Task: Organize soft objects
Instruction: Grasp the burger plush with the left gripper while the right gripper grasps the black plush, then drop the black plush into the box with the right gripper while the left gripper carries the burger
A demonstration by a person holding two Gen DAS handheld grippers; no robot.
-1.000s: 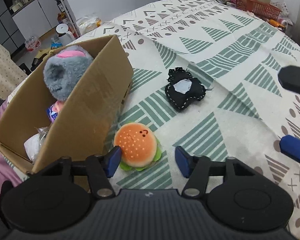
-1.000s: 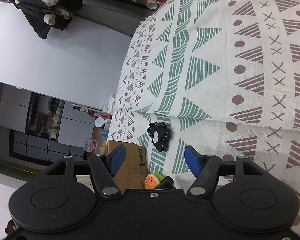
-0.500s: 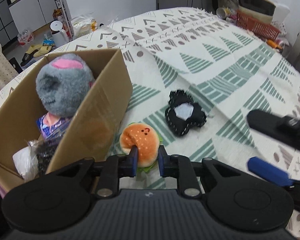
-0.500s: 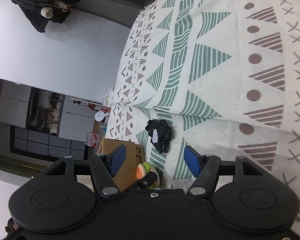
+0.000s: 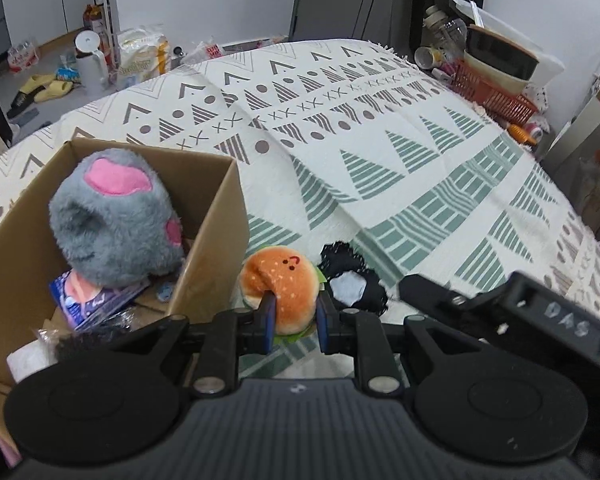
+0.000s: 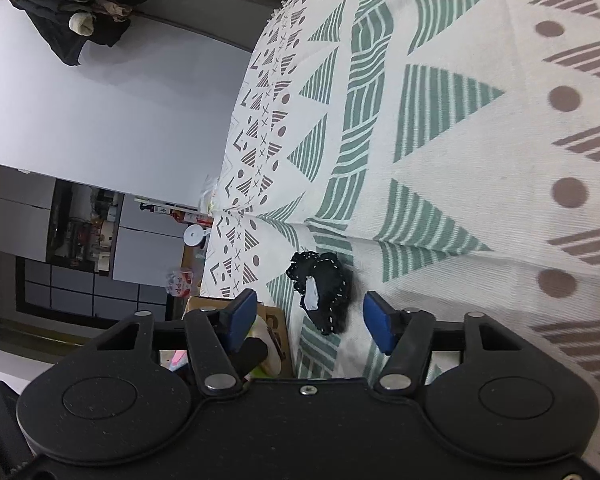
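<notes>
My left gripper (image 5: 294,326) is shut on the plush hamburger (image 5: 281,284), holding it up beside the right wall of the cardboard box (image 5: 216,240). Inside the box sit a grey and pink plush (image 5: 114,218) and a few smaller items. A black soft toy with a white patch (image 5: 352,284) lies on the patterned cloth just right of the hamburger. The right gripper (image 6: 310,322) is open, its blue pads (image 6: 374,322) standing either side of the black soft toy (image 6: 320,290), just short of it. Part of the right gripper's black body (image 5: 500,312) shows in the left wrist view.
The patterned cloth (image 5: 380,152) covers the table. A red basket (image 5: 492,92) with bowls and bottles stands at the far right edge. A white kettle (image 5: 90,60), bags and slippers lie on the floor beyond the table's far left.
My left gripper closed on the hamburger and lifted it off the cloth beside the box. The right gripper moved closer to the black soft toy and stayed open.
</notes>
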